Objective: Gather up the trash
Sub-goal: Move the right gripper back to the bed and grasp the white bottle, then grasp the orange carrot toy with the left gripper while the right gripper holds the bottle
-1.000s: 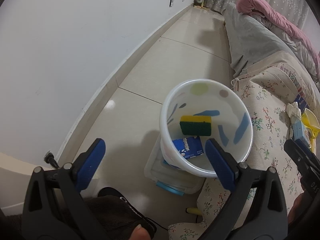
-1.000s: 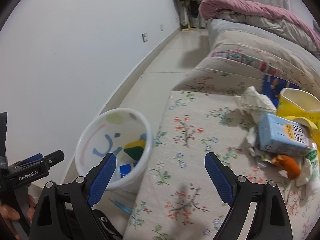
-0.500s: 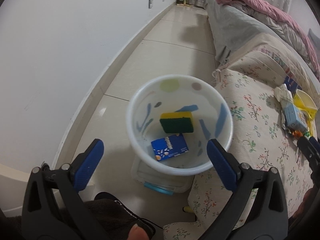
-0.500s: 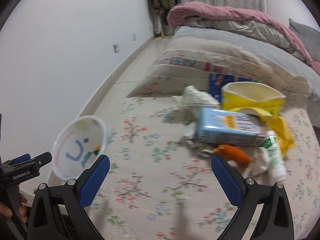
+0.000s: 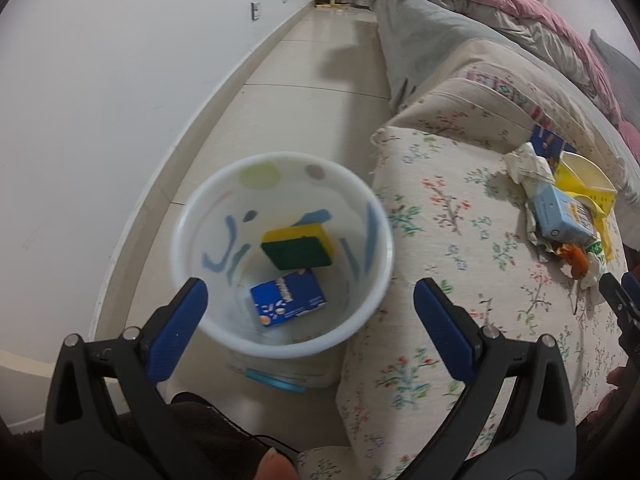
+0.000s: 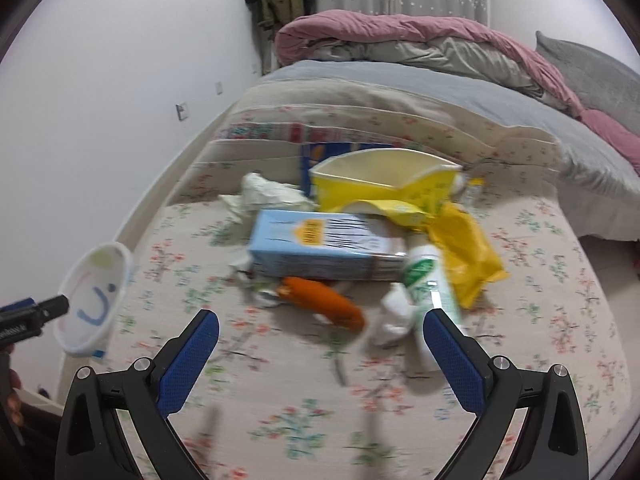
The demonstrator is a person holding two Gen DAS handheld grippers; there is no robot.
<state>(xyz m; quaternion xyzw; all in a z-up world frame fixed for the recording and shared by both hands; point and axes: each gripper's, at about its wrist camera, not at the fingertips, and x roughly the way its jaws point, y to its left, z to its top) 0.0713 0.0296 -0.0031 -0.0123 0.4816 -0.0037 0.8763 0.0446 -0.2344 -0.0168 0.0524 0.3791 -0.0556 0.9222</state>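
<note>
White plastic bucket point(image 5: 280, 256), printed with blue strokes and coloured dots, stands on the tiled floor point(image 5: 304, 92) just beside the edge of the bed point(image 5: 452, 240), resting on a clear lidded box point(image 5: 280, 372). Inside it lie 2 items: a yellow-and-green sponge point(image 5: 298, 247) and a blue packet point(image 5: 287, 301), the sponge partly over the packet's far edge.

Left gripper point(image 5: 310, 320): blue-padded fingers point(image 5: 178, 326) apart and empty, above the near rim of the bucket and the bed edge.

Right gripper point(image 6: 320, 354): fingers point(image 6: 454, 356) spread wide with nothing between them, the jaws having just been opening; it hangs above the floral bedcover, near the pile of trash.

Trash on the bed, clustered together: a light-blue carton point(image 6: 320, 246) lying on its side; an orange piece point(image 6: 324, 304), possibly a wrapper, blurred, just in front of the carton; a white-and-green tube point(image 6: 428, 292) to the right of it; crumpled white tissue point(image 6: 394, 320) touching the tube; a yellow paper container point(image 6: 384, 182) standing open behind the carton; a yellow plastic bag point(image 6: 466, 252) to its right; more crumpled tissue point(image 6: 264, 192) at the far left of the pile.

A pink and grey quilt point(image 6: 400, 40) is heaped at the far end of the bed.
</note>
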